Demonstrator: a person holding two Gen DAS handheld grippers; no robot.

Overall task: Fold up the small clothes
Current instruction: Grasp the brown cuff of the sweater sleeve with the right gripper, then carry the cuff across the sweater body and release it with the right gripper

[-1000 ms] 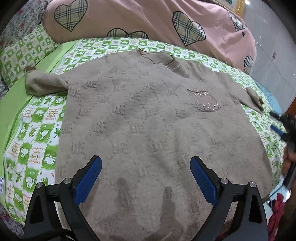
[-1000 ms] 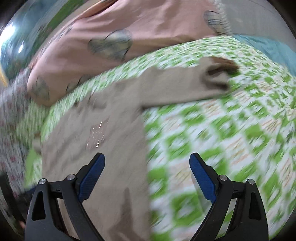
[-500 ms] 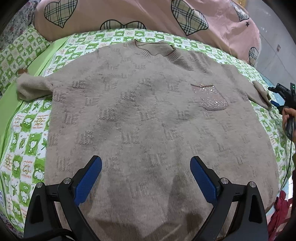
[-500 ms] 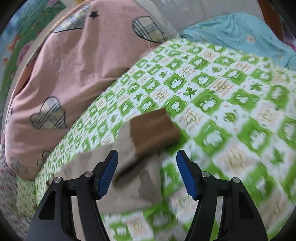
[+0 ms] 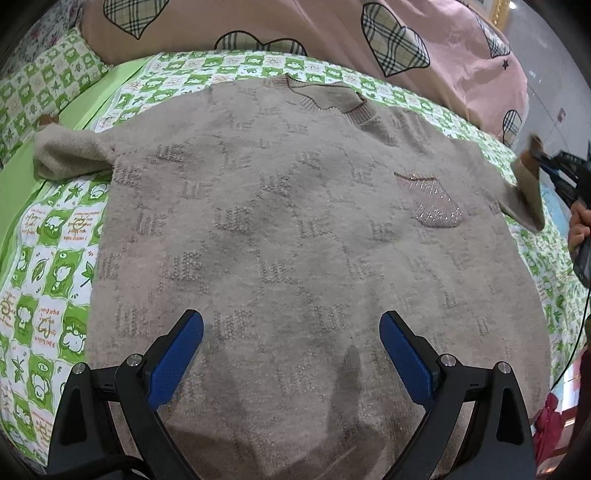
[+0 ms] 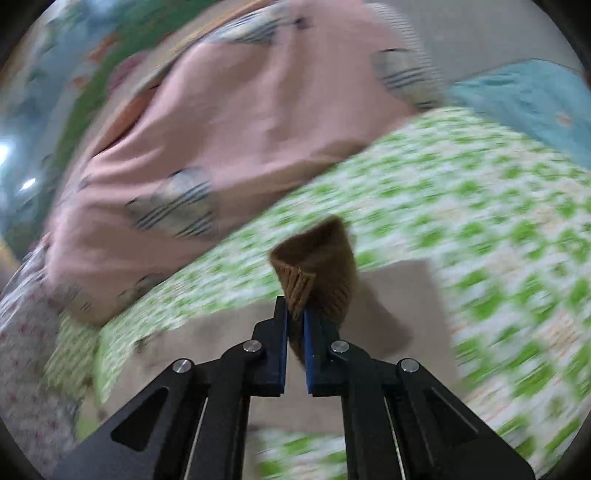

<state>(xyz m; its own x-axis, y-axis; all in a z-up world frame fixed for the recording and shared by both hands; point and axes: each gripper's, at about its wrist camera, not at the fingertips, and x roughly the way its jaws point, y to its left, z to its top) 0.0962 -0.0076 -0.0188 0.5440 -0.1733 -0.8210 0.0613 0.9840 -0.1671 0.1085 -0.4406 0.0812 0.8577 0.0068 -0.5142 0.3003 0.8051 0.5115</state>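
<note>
While carrying the cuff (image 6: 317, 273) of the right sleeve, hold the right gripper (image 6: 295, 321) pinched hard on the ribbing, blue pads all but meeting with only the knit between them, and sweep low and level toward the middle of the sweater (image 5: 295, 229), laying the sleeve flat across the chest rather than tugging the whole body sideways. Aim, probably, to set the cuff down past the sparkly pocket (image 5: 432, 203) with the fold line running straight from shoulder to hem, and let go only once the knit rests on the body. Bring the left gripper (image 5: 291, 354), hanging wide open and empty over the lower body of the garment toward the bed's near edge, down to pin the fabric if it starts to slide. Look to the left wrist view for the layout: sweater spread face up on the green checked sheet (image 5: 48, 258), collar (image 5: 325, 96) toward the pink quilt (image 5: 295, 22) at the bed's far edge, left sleeve (image 5: 70, 155) stretched flat toward the left edge, and the raised cuff small and smeared at the right edge, too small there to judge the grip. Look to the right wrist view for the grip itself: cuff standing up out of the closed pads, folded double, clear of the sheet; expect nothing sharp beyond that, with bedding and sweater body both blurred.
</note>
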